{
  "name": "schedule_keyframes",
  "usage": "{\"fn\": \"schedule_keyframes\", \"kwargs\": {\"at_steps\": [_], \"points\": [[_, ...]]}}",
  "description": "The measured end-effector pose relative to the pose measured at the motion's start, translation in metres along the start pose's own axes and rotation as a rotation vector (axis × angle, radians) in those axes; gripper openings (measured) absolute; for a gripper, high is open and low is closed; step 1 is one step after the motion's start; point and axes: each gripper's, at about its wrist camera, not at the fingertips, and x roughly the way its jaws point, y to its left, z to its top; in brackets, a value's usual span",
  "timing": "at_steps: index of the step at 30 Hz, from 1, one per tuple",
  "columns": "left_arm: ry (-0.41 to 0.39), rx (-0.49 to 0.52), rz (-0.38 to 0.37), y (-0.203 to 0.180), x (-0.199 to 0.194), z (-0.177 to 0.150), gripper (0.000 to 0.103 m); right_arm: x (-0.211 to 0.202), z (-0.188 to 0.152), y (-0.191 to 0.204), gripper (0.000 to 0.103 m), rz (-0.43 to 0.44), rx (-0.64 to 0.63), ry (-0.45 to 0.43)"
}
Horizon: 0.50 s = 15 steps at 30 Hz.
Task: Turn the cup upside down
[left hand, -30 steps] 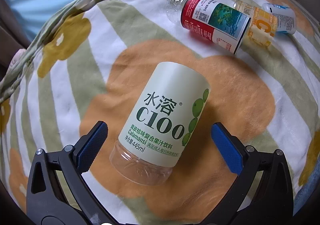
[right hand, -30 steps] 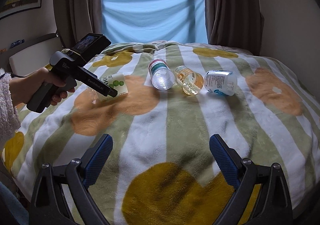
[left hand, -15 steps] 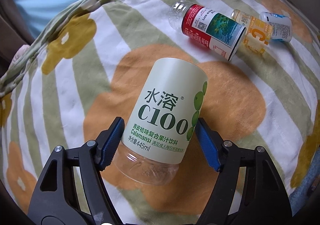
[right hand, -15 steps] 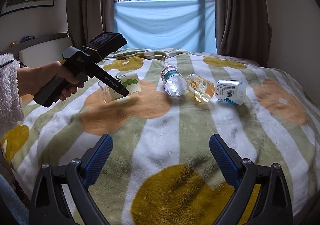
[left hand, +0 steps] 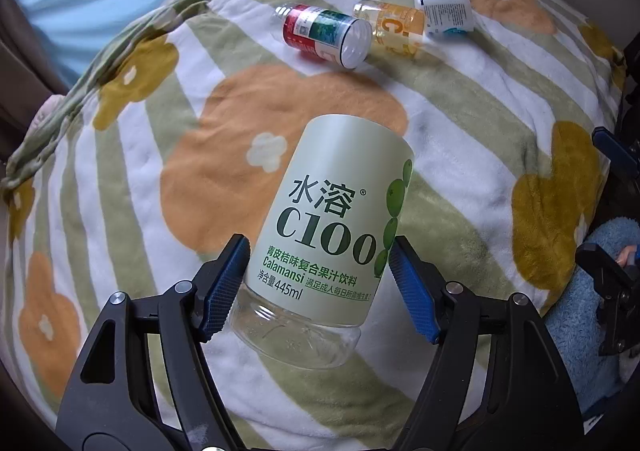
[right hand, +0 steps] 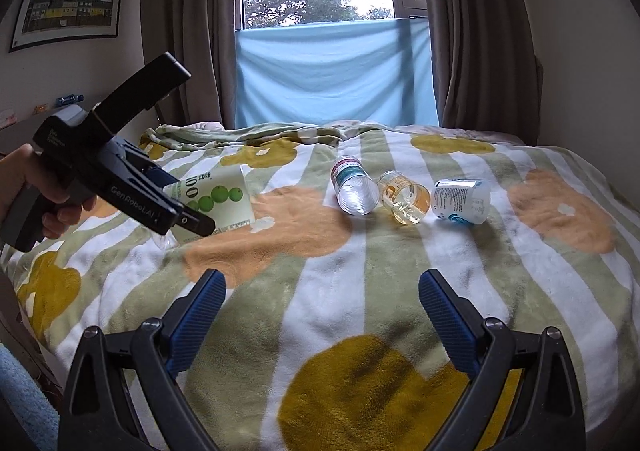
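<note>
Left wrist view: green-labelled C100 cup (left hand: 332,227), cut from a drink bottle, clamped low on its label between the blue pads (left hand: 224,291) of the left gripper (left hand: 320,283), clear closed base toward the camera, open end pointing away. Half a second ago pinched while lying on the blanket; now lifted clear of the flowered blanket (left hand: 120,235) and tilted up, jaws narrowed to the cup's width. Probably the start of the turn: grasp secured, rotation to bring the open end down not yet done.

Seen from the right wrist, same cup (right hand: 216,199) held above the blanket's left part, well apart from the three other cut bottles: red-labelled (right hand: 354,187), orange (right hand: 404,199), white-and-blue (right hand: 462,201), lying on their sides near one another in a row. Broad open fabric between them and the held cup, enough room for setting down. Blanket edge close on the left. Soft, uneven surface: tipping risk on release. Right gripper (right hand: 322,315) spread wide, holding nothing, low over the near blanket.
</note>
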Motion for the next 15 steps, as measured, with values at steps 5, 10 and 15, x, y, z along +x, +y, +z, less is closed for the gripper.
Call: {"fn": "schedule_keyframes", "kwargs": {"at_steps": [5, 10, 15], "points": [[0.022, -0.039, -0.001, -0.006, 0.024, -0.019, 0.069, -0.004, -0.002, -0.011, 0.096, 0.021, 0.062, -0.001], [0.014, 0.013, 0.063, -0.016, 0.034, -0.027, 0.071, -0.005, -0.004, -0.027, 0.097, 0.043, 0.150, 0.006], [-0.046, 0.020, 0.081, -0.024, 0.014, -0.033, 0.100, -0.007, -0.006, -0.038, 0.097, 0.070, 0.218, 0.008]]}}
